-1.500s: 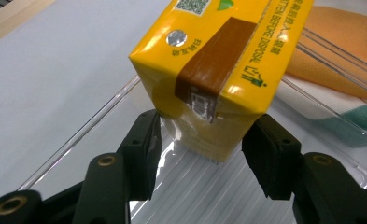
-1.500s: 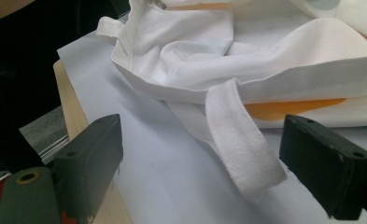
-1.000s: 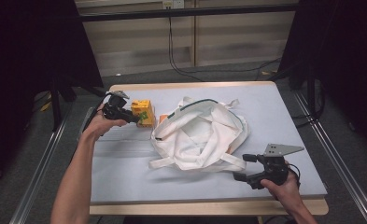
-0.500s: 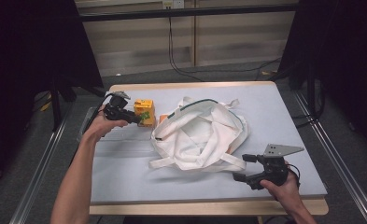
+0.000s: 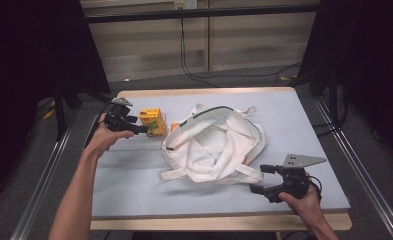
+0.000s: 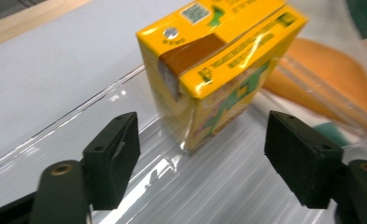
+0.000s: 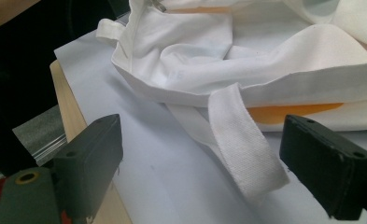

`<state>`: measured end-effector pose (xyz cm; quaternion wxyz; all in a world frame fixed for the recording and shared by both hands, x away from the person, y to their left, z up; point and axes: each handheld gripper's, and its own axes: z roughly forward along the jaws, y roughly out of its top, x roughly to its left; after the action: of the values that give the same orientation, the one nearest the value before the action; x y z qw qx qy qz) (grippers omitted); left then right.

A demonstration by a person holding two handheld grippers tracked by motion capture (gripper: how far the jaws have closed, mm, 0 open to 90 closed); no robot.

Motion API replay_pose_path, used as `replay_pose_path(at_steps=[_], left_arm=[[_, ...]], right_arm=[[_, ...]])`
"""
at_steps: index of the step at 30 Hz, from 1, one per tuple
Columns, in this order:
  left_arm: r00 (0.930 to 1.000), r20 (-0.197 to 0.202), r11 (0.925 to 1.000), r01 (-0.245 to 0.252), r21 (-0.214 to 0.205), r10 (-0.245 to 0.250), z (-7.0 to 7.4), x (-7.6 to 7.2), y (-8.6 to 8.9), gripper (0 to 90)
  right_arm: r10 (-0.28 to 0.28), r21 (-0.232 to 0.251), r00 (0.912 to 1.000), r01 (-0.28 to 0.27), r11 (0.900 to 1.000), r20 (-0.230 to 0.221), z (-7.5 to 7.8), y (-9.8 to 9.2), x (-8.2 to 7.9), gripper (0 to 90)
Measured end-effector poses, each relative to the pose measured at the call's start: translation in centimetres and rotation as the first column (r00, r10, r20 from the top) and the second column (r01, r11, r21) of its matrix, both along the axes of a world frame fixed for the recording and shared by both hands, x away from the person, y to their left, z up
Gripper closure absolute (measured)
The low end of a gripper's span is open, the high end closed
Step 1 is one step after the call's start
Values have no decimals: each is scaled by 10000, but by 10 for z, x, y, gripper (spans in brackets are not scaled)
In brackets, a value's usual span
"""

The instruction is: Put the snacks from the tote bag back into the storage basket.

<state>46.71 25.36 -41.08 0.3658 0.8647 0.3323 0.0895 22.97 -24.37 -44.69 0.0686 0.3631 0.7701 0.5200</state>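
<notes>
- We see the left tongs (image 5: 143, 129) at the left side of the table (image 5: 134, 195), jaws spread wide and gripping nothing.
- In the left gripper view, a yellow juice carton (image 6: 214, 65) stands just ahead of the left tongs (image 6: 202, 163), in line with the gap between the jaws; neither jaw touches it.
- The carton rests on a clear plastic sheet (image 6: 228, 186), whose glossy surface runs under both jaws. We cannot tell whether it is a tray or a bag.
- An orange item (image 6: 330, 79) lies beyond the carton, to the right of the jaws, partly under the plastic.
- The right tongs (image 5: 260, 180) sit near the front right of the table, jaws also wide apart and empty.
- A white cloth bag (image 7: 246, 60) lies crumpled just ahead of the right tongs (image 7: 200, 172).
- One of its straps (image 7: 242, 140) runs back between the right jaws, touching neither.
- In the high view, the bag (image 5: 219, 140) lies between the two tongs, and the carton (image 5: 153, 122) stands just left of it.
</notes>
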Motion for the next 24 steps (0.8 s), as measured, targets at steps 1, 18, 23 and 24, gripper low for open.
replay_pose_path(at_steps=[1, 18, 23, 24], left_arm=[[9998, 124, 9998, -159, -156, 161, 1, -3, 1, 234], [9872, 1347, 9925, -722, -986, 852, 18, -54, 16, 48], [9843, 1526, 9861, -652, -1527, 887, 24, -69, 24, 31], [9835, 1538, 9844, -696, -1616, 948, 24, -72, 26, 30]], right_arm=[[-49, 55, 10000, 49, 10000, 2, 0, 0, 0, 129], [-587, 66, 9980, 585, 9983, 248, 2, -6, -1, 115], [-618, 45, 9977, 617, 9981, 293, 2, -6, -1, 115], [-636, 46, 9975, 634, 9980, 316, 3, -6, -1, 115]])
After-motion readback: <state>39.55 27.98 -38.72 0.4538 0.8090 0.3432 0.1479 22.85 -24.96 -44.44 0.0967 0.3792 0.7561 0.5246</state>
